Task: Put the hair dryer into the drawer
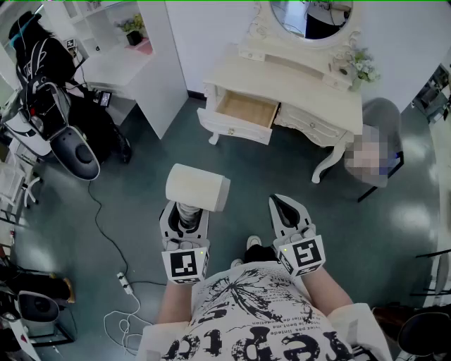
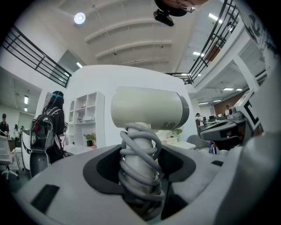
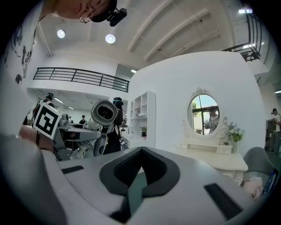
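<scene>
The hair dryer (image 1: 197, 187) is off the floor, held out in front of the person with its pale barrel lying crosswise above the left hand-held gripper (image 1: 186, 215). In the left gripper view its handle stands upright between the two jaws, wound round and round with its own grey cord (image 2: 141, 160), and the jaws press on that wrapped handle from both sides, standing fairly wide to take it. The right hand-held gripper (image 1: 286, 205) is just beside the left one, on the person's right; its jaws are closed together with nothing in them, and only a thin sliver of floor shows through the notch behind their tips. Both are well short of the drawer (image 1: 248, 111), which stands pulled out at the left front of a white surface (image 1: 282, 77) on curved legs, its wooden inside showing bare. An oval mirror (image 1: 310, 17) rises at the back of that surface and a small bunch of flowers (image 1: 363, 65) sits at its right end. A grey chair (image 1: 380, 127) stands to the right of it, and a white shelf unit (image 1: 141, 49) to the left. On the dark green floor (image 1: 127, 211) near the person's left side lies a power strip (image 1: 125, 282) with a looped white cable.
</scene>
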Demonstrator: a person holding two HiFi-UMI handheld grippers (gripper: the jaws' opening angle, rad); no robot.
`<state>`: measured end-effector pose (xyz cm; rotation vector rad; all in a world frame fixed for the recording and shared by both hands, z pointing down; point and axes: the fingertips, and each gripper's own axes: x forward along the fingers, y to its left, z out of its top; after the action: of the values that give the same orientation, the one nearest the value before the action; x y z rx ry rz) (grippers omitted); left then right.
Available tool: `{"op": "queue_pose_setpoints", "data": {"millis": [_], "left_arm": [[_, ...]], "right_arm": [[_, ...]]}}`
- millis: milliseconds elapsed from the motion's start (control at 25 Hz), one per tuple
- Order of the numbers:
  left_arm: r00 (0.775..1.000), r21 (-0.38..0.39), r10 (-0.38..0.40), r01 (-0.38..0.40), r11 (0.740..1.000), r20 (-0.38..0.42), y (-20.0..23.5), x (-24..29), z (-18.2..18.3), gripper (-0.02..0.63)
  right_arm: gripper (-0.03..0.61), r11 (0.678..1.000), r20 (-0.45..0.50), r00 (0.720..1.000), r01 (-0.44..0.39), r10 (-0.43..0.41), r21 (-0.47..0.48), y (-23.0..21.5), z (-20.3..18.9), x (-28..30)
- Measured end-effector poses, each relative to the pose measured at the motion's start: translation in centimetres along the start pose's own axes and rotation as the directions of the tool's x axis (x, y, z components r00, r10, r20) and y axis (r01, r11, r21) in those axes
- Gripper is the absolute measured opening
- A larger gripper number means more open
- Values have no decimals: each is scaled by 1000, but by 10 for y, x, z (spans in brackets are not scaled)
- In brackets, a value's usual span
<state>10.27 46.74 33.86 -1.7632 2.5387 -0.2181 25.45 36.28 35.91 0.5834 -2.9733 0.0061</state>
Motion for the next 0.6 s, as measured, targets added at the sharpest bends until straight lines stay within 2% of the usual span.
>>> {"op": "queue_pose_setpoints", "data": {"millis": [360,600], "left_arm": [[1000,-13,-13,13,1000,-4,-7,8,-1,256],[1000,-28,-17,16,999,-21,-5,6,-7,256]], "right_arm": [[12,1000,-7,1000,-10,10,19,-9,0,4],[12,999,-7,1000,21,-21,37,-11,-3,5]]}}
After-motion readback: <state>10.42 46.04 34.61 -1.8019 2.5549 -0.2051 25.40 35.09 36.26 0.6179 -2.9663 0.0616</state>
